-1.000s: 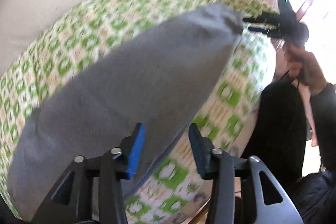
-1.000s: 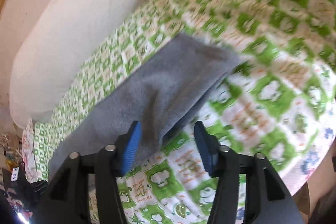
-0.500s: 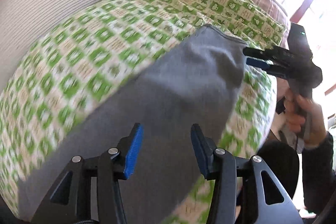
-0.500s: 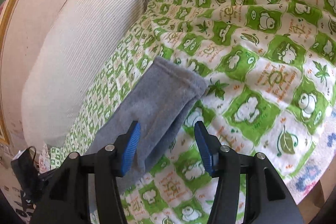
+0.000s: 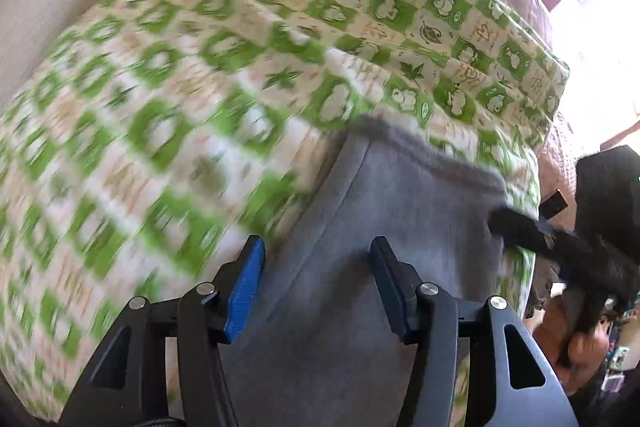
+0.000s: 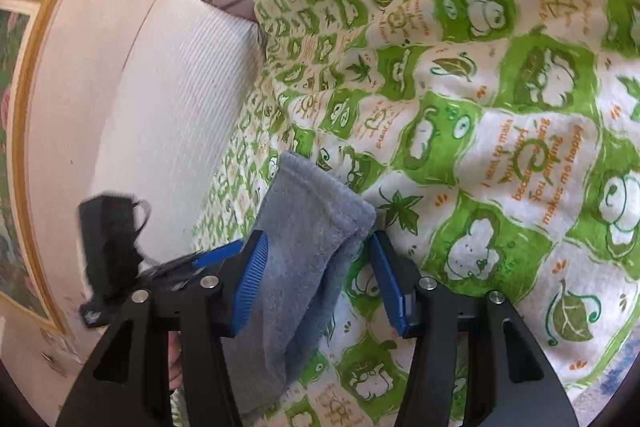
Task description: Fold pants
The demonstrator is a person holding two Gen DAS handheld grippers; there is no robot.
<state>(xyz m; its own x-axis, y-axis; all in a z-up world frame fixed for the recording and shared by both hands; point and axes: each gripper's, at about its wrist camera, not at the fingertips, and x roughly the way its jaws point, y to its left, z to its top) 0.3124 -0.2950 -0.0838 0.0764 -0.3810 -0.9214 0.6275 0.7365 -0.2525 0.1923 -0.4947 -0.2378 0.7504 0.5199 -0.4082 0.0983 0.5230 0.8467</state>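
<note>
Left gripper: jaws opening, hovering over the grey fleece pants, cloth beneath and between the fingers but not pinched.
Right gripper: fingers apart on either side of the pants' narrow end, pads not visibly pressing; no grasp to be seen. In the left view, reaching in at the far right edge of the cloth.
Pants: lying as a long, already doubled strip on the bed's green-and-white checked frog-print quilt, narrow hemmed end towards the right gripper.
Surroundings: white ribbed cushion beside the quilt, gilt-framed picture on the wall.
Step in hand: judged as taking hold for the next fold of the strip; neither end lifted yet.
Next move calls for: each gripper closing on both layers at its place, then the hemmed end carried evenly over the rest.
Risk: catching only the top layer, or quilt along with the cloth.
</note>
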